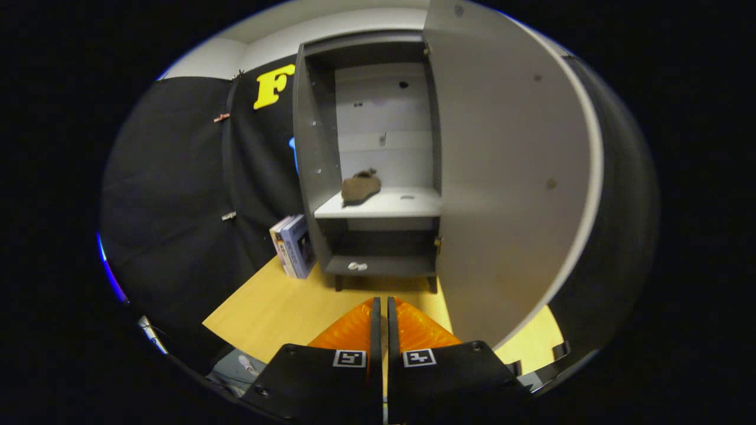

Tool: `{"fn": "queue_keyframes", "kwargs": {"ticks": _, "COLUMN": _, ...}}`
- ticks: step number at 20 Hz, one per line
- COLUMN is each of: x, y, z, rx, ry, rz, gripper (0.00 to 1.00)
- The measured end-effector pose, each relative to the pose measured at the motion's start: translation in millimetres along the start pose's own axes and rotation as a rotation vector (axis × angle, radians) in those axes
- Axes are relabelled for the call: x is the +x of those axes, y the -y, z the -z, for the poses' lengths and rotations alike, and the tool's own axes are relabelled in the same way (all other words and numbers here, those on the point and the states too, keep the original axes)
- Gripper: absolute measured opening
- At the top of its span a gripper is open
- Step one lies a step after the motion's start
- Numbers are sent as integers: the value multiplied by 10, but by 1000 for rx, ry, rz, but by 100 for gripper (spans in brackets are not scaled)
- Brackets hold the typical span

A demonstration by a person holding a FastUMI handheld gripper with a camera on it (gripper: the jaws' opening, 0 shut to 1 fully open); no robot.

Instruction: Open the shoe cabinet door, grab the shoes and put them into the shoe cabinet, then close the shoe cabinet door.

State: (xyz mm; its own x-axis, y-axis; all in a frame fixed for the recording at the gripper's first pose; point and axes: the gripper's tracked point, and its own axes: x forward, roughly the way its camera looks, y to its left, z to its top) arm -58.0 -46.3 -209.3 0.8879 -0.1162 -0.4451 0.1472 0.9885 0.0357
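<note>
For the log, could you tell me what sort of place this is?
Probably a staged recording booth, not a home: black cloth wall, a shoe cabinet standing open on a wooden tabletop, and the shut gripper before it.

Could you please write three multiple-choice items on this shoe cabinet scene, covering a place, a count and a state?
1. Where is the brown shoe?
A. on the wooden floor
B. on the cabinet's white shelf
C. between the fingers

2. How many shoes lie on the white shelf?
A. one
B. two
C. three

3. How does the shoe cabinet door stand?
A. shut
B. removed
C. swung open

Answers:
1. B, the shoe rests at the shelf's left end, beyond the gripper.
2. A, a single shoe lies there.
3. C, the door hangs open to the right, baring the shoe cabinet interior; the gripper's fingers are closed together, holding nothing.
</note>
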Motion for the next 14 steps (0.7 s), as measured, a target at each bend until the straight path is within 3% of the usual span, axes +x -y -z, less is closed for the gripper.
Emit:
{"fn": "queue_keyframes", "kwargs": {"ticks": 5, "x": 703, "y": -384, "z": 877, "rx": 38, "ry": -184, "rz": 33, "gripper": 8}}
{"fn": "queue_keyframes", "kwargs": {"ticks": 8, "x": 1103, "y": -524, "z": 1502, "rx": 68, "ry": -322, "rz": 40, "gripper": 29}}
{"fn": "queue_keyframes", "kwargs": {"ticks": 14, "x": 1589, "y": -455, "z": 2117, "rx": 70, "ry": -406, "rz": 110, "gripper": 25}}
